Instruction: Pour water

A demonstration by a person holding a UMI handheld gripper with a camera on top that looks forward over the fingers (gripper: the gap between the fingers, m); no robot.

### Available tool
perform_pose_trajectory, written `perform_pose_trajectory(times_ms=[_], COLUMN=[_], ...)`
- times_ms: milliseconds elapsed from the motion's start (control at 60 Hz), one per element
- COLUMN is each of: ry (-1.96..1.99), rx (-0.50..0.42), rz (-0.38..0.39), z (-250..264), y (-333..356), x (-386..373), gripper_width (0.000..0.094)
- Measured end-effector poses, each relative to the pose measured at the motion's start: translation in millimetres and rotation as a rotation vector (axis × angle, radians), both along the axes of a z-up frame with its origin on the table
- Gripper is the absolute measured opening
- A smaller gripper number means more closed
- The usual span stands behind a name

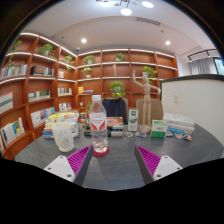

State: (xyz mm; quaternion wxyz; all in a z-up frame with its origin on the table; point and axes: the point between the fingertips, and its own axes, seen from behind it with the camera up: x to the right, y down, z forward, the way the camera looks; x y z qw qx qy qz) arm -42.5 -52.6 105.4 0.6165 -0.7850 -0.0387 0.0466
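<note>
A clear plastic water bottle (98, 122) with a red band on its label stands upright on a small red coaster (100, 152) on the grey table (115, 165). A clear plastic cup (64, 136) stands to its left. My gripper (110, 163) is open and empty. Its magenta pads (67, 162) sit wide apart, and the bottle stands just ahead of them, slightly left of the middle. Nothing is between the fingers.
Small boxes and packets (160, 128) line the table's far edge, with a potted plant (117, 90) and a wooden mannequin (147, 95) behind. Orange wall shelves (40, 85) hold books and plants. A white partition (195, 100) stands on the right.
</note>
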Motion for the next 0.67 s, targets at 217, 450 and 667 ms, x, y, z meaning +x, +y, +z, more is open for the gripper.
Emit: perform_pose_trajectory(times_ms=[217,450,667], ry=[-0.037,-0.018,-0.017], rx=[0.025,0.030,0.047], rz=[-0.128,-0.137,-0.139], z=[23.7,32.0,37.8], y=[-30.6,-44.4,-47.0], x=[51.1,58.1,60.1], gripper_width=[0.0883,0.0879,0.0879])
